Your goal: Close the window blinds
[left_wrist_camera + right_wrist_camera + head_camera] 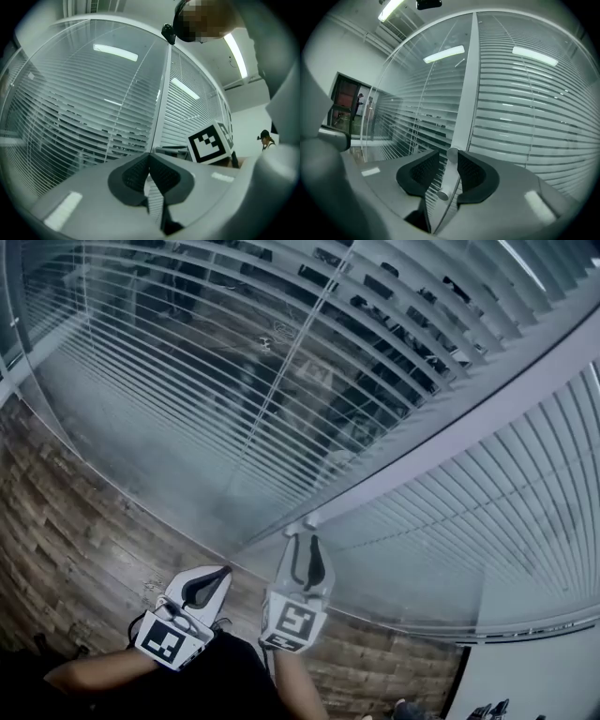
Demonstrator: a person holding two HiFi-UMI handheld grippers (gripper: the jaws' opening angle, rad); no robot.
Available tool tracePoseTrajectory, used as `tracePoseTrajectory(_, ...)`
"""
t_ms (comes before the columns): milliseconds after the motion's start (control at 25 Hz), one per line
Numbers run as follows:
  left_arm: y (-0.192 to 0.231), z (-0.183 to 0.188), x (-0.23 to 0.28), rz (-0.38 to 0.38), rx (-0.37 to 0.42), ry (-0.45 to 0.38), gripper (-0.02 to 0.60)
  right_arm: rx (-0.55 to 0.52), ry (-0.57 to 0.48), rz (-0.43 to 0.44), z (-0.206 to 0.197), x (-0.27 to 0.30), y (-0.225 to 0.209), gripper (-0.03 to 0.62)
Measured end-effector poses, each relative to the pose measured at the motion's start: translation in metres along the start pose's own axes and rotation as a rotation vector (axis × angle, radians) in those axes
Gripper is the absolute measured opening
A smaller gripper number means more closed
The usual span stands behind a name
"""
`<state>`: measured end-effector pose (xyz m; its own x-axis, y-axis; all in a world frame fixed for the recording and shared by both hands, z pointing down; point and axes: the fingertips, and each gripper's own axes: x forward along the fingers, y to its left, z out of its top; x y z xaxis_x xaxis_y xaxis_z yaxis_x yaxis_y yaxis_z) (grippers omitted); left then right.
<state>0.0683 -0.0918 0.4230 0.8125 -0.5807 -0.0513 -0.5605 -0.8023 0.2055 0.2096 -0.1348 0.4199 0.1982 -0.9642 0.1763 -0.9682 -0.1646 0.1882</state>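
Right gripper [448, 154] jaws stand apart around a white rod [445, 179]. Left gripper [150, 159] jaws closed, empty; reflections veil the blinds [525, 108].

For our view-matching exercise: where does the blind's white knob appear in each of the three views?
Head view: white knob, lower centre, at the tips of the right gripper.
Left gripper view: cannot be made out.
Right gripper view: bottom centre, between the jaws.
Shared landmark: grey frame post between the two blinds.
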Motion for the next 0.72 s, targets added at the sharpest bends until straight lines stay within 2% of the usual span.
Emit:
tracePoseTrajectory(120, 0.006, 0.0, -0.007, -0.006, -0.006, -0.015, 0.002, -0.016, 0.017, -0.026, -0.001, 0.003, 0.001, 0.147)
tracePoseTrajectory(200, 0.009, -0.006, -0.007, -0.014, -0.013, 0.007, 0.002, -0.028, 0.009, -0.059, 0.001, 0.003, 0.0, 0.127)
tracePoseTrajectory(400, 0.016, -0.007, -0.001, -0.038, -0.009, 0.024, 0.002, -0.076, 0.022, -0.11, -0.002, 0.007, 0.002, 0.146)
tracePoseTrajectory(600, 0.018, -0.008, -0.001, -0.069, -0.018, 0.034, 0.002, -0.026, 0.034, -0.133, -0.002, 0.007, 0.002, 0.167)
tracePoseTrajectory(720, 0.02, -0.009, -0.001, -0.077, -0.022, 0.038, 0.002, -0.08, 0.022, -0.169, -0.002, 0.011, 0.001, 0.147)
